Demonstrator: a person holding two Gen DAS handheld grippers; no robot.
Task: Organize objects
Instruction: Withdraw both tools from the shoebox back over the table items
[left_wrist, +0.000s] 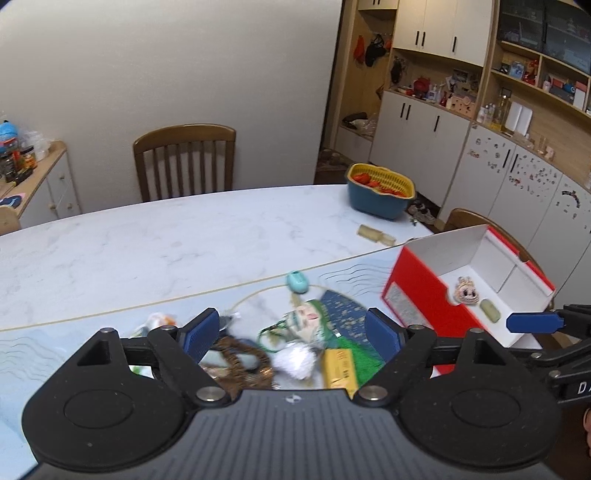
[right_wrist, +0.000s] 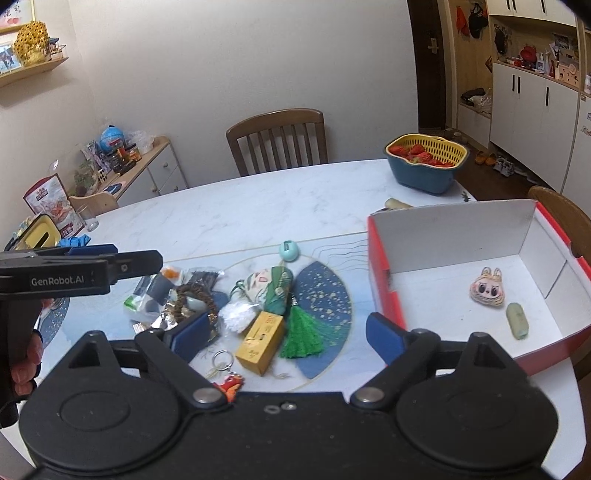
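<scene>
A pile of small items lies on a blue placemat (right_wrist: 325, 295): a yellow wooden block (right_wrist: 260, 341), a green tassel charm (right_wrist: 301, 328), a white pompom (right_wrist: 236, 315), a brown bead bracelet (right_wrist: 195, 295), a teal round item (right_wrist: 290, 251) and a red keychain (right_wrist: 229, 386). A red box (right_wrist: 384, 273) at the right holds a pink doll-face charm (right_wrist: 487, 288) and a pale green piece (right_wrist: 517, 320). My right gripper (right_wrist: 288, 338) is open above the pile. My left gripper (left_wrist: 291, 334) is open over the same pile, empty.
A blue and yellow basket of strawberries (right_wrist: 424, 162) stands at the table's far right. A small beige roll (left_wrist: 375, 235) lies near it. Wooden chairs (right_wrist: 279, 140) stand behind the marble table (right_wrist: 240, 206). A glass (right_wrist: 88, 218) and packets are at the far left.
</scene>
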